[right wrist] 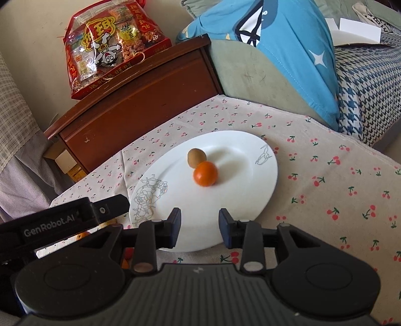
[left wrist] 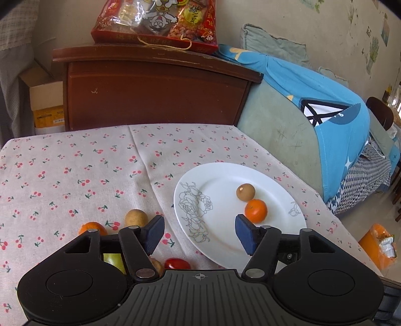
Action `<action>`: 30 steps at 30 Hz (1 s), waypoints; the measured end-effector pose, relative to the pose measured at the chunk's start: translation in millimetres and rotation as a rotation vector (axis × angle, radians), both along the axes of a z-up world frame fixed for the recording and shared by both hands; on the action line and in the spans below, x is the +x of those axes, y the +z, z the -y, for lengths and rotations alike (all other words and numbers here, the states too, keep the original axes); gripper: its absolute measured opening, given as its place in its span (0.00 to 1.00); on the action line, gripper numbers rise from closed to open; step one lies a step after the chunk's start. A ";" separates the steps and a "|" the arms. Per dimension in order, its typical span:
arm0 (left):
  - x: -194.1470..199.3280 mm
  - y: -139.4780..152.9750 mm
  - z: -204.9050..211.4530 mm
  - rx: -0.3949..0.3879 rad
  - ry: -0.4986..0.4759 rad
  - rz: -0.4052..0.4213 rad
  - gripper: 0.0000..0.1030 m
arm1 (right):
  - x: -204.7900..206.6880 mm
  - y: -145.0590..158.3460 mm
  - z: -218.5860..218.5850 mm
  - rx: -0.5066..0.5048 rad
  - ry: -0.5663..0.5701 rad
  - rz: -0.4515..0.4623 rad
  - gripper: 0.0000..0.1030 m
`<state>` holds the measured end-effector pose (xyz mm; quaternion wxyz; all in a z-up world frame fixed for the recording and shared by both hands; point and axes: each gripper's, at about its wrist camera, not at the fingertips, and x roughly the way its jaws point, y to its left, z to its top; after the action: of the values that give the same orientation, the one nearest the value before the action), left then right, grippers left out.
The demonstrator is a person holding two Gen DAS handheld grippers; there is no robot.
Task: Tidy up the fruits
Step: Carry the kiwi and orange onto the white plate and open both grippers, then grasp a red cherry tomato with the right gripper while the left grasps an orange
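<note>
A white plate (left wrist: 225, 175) lies on the cherry-print tablecloth and holds a brown round fruit (left wrist: 245, 191) and an orange fruit (left wrist: 256, 211), touching each other. They show on the plate (right wrist: 238, 200) in the right wrist view too: brown fruit (right wrist: 196, 157), orange fruit (right wrist: 205, 173). My left gripper (left wrist: 199, 232) is open and empty over the plate's near left rim. Left of it on the cloth lie a tan fruit (left wrist: 136, 218), an orange fruit (left wrist: 92, 228), a red fruit (left wrist: 176, 263) and a brownish one (left wrist: 157, 266), partly hidden. My right gripper (right wrist: 199, 229) is open and empty above the plate's near edge.
A dark wooden cabinet (left wrist: 150, 90) with a red snack bag (left wrist: 155, 22) stands behind the table. A green sofa with blue cloth (left wrist: 313, 105) is at the right. The left gripper's body (right wrist: 62, 220) shows at the left of the right wrist view.
</note>
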<state>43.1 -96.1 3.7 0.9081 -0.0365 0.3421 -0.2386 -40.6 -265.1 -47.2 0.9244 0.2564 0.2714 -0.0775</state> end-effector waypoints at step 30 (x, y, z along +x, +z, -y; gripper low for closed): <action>-36.1 4.3 -104.1 0.047 0.237 -0.079 0.63 | -17.4 -3.1 -74.7 -0.037 0.351 -0.016 0.38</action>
<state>7.0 8.0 8.0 0.9164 -0.0647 0.3763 -0.1202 -58.0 -190.4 -50.3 0.9262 0.1873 0.3179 0.0779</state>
